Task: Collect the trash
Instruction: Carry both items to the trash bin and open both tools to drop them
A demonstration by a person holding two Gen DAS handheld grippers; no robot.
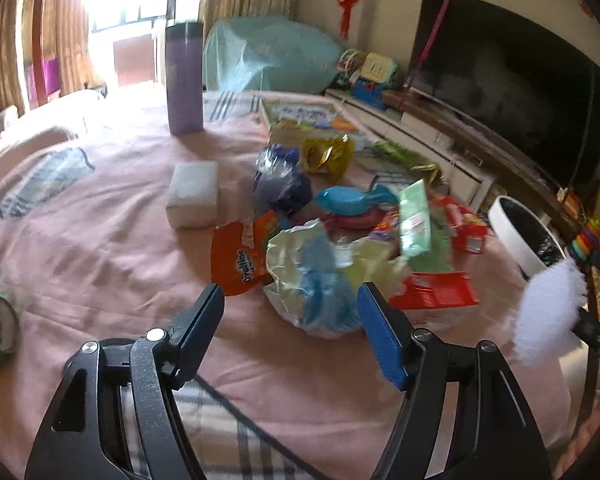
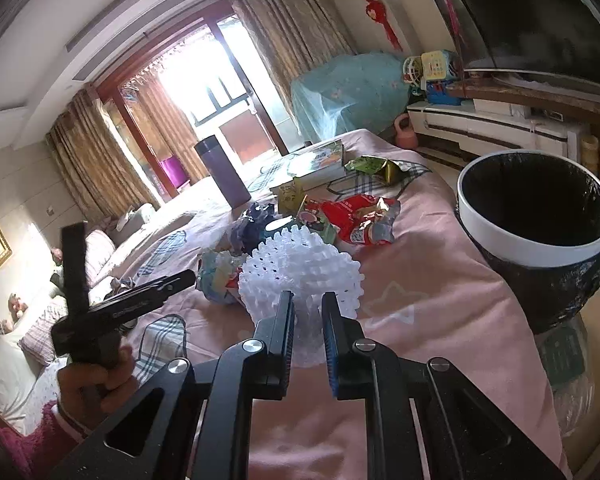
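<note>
Jaws of the left gripper (image 1: 290,300) apart, nothing between them, hanging just over the crumpled wrapper (image 1: 316,280) at the near edge of the trash pile (image 1: 340,208), likely ready for a grab. Jaws of the right gripper (image 2: 308,308) squeezed on the white foam net (image 2: 300,268), lifted clear of the pink blanket (image 2: 420,300). Lined bin (image 2: 536,216) waiting at the right, mouth open, close enough for a drop.

A white-rimmed, black-lined waste bin (image 2: 540,240) stands right of the pink-sheeted bed (image 2: 440,280); crumpled snack wrappers (image 2: 360,220) lie on it, a tall purple flask (image 2: 222,174) behind them
</note>
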